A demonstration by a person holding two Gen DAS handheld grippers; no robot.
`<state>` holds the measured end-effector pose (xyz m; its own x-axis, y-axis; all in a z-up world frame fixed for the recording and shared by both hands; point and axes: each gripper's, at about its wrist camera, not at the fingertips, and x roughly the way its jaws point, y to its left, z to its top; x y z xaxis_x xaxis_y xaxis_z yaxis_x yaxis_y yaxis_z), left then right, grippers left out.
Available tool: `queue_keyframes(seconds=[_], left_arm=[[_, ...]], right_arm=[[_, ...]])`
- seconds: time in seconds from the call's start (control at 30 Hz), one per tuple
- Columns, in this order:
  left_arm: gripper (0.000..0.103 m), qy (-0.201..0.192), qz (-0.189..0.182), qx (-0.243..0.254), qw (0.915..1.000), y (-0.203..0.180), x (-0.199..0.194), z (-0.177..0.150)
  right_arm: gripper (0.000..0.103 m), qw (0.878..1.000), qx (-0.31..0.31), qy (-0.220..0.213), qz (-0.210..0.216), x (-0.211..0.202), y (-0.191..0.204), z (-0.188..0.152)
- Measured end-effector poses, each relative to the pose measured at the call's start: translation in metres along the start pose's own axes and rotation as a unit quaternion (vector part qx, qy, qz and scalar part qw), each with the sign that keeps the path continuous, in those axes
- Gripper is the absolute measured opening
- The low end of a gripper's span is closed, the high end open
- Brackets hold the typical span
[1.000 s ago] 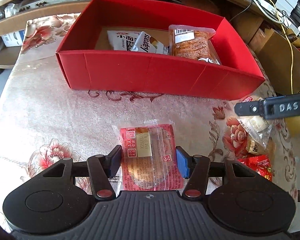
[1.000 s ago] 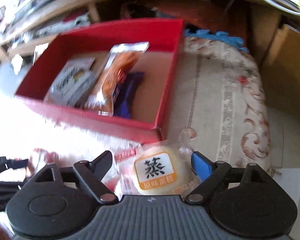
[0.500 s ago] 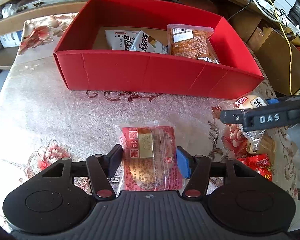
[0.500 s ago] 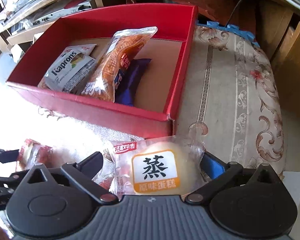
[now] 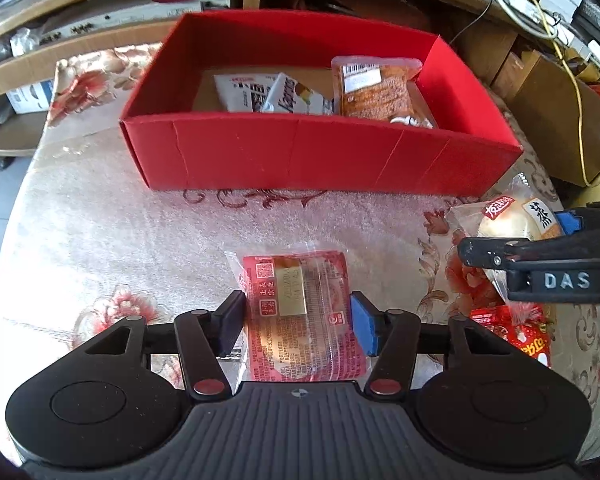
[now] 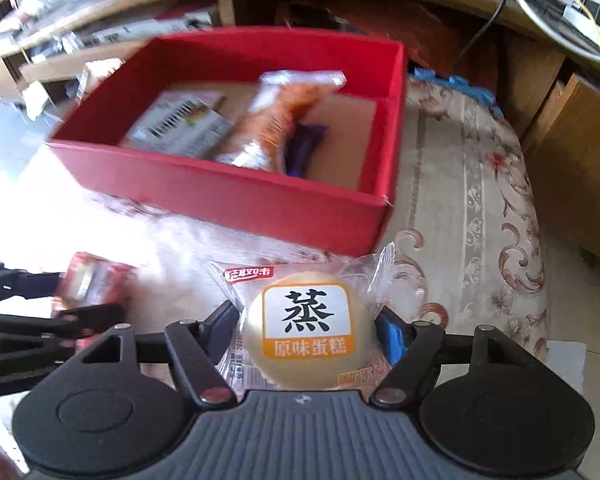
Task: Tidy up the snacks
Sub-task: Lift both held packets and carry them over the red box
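A red snack packet [image 5: 300, 312] lies on the floral tablecloth, in front of the red box [image 5: 300, 152]. My left gripper [image 5: 298, 320] is shut on it, jaws still closing, both pads against its sides. A round steamed cake in a clear wrapper [image 6: 306, 312] sits between the fingers of my right gripper [image 6: 306, 326]. Those jaws are closing and both pads touch the wrapper. In the left wrist view the cake [image 5: 516, 220] hangs at the far right, near the box's right corner. The right wrist view is blurred by motion.
Inside the red box [image 6: 240, 196] lie a white packet [image 5: 296, 96], an orange bread packet [image 5: 380, 88] and a purple packet [image 6: 304, 148]. A red candy bag [image 5: 524, 332] lies at the right table edge. A cardboard carton [image 5: 560, 120] and cables stand beyond.
The right gripper's jaws opened wide, then closed onto the cake, and it carried the cake up and towards the box's right corner. The left gripper and red packet stayed put.
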<state>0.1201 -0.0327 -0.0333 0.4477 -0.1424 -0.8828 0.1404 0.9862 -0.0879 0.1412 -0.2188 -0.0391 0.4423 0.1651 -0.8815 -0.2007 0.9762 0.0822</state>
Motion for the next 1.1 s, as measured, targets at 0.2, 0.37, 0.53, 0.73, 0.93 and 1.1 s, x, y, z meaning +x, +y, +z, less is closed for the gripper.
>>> queue_keyframes(seconds=[0.2, 0.37, 0.53, 0.73, 0.93, 1.1], left_arm=[[0.063, -0.02, 0.002, -0.008, 0.9998, 0.001, -0.017, -0.002], [0.063, -0.019, 0.006, -0.008, 0.9998, 0.001, -0.018, -0.006], [0.063, -0.019, 0.01, -0.007, 0.9997, 0.002, -0.019, -0.01], [0.063, -0.022, 0.012, 0.0, 0.9997, -0.001, -0.02, -0.012], [0.063, -0.04, 0.021, 0.006, 0.999, -0.003, -0.028, -0.01], [0.063, -0.053, 0.022, 0.007, 0.9983, -0.003, -0.032, -0.007]], right_arm=[[0.07, 0.999, 0.001, -0.03, 0.016, -0.023, 0.021, -0.005], [0.07, 1.0, 0.001, -0.025, 0.009, -0.023, 0.032, -0.013], [0.07, 1.0, 0.005, -0.023, 0.004, -0.023, 0.034, -0.018], [0.07, 1.0, 0.009, -0.023, -0.002, -0.022, 0.039, -0.022], [0.07, 0.999, 0.015, -0.04, -0.005, -0.03, 0.042, -0.018], [0.07, 0.998, 0.023, -0.054, -0.003, -0.037, 0.041, -0.014]])
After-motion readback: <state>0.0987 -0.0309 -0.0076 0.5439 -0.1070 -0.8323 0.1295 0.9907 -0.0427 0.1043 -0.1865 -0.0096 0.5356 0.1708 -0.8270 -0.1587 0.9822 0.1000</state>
